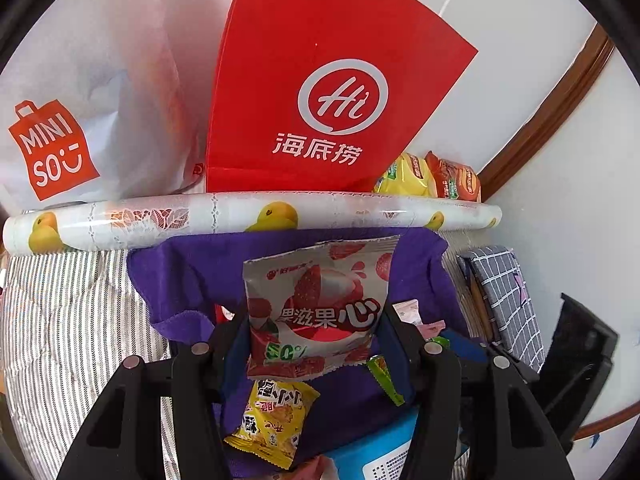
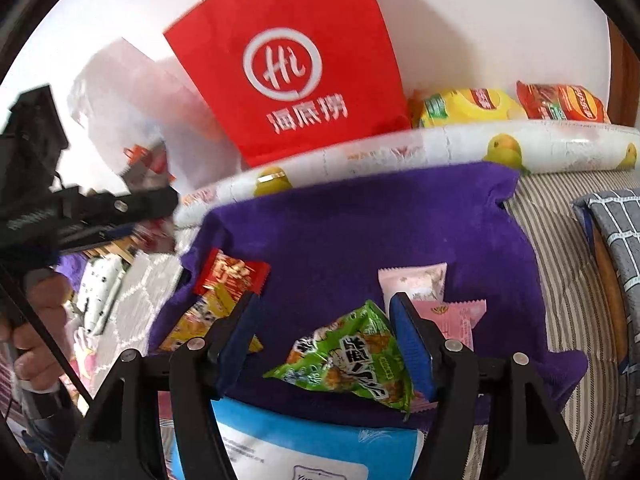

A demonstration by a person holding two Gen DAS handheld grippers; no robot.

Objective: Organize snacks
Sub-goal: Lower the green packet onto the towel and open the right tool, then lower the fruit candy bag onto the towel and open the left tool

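My left gripper [image 1: 314,320] is shut on a strawberry fruit-snack packet [image 1: 316,304] and holds it upright above the purple cloth [image 1: 180,268]. A yellow snack packet [image 1: 272,424] lies on the cloth below it. My right gripper [image 2: 324,320] is open over the purple cloth [image 2: 360,220], its fingers either side of a green snack packet [image 2: 348,356] without touching it. A red packet [image 2: 232,272], a yellow packet [image 2: 196,320] and two pink packets [image 2: 416,280] also lie on the cloth.
A red paper bag [image 1: 320,80] and a white Miniso bag [image 1: 80,100] stand against the wall behind a duck-print roll [image 1: 240,216]. Yellow and orange chip bags [image 2: 512,106] sit at the back right. A blue-white pack [image 2: 300,448] lies near my right gripper.
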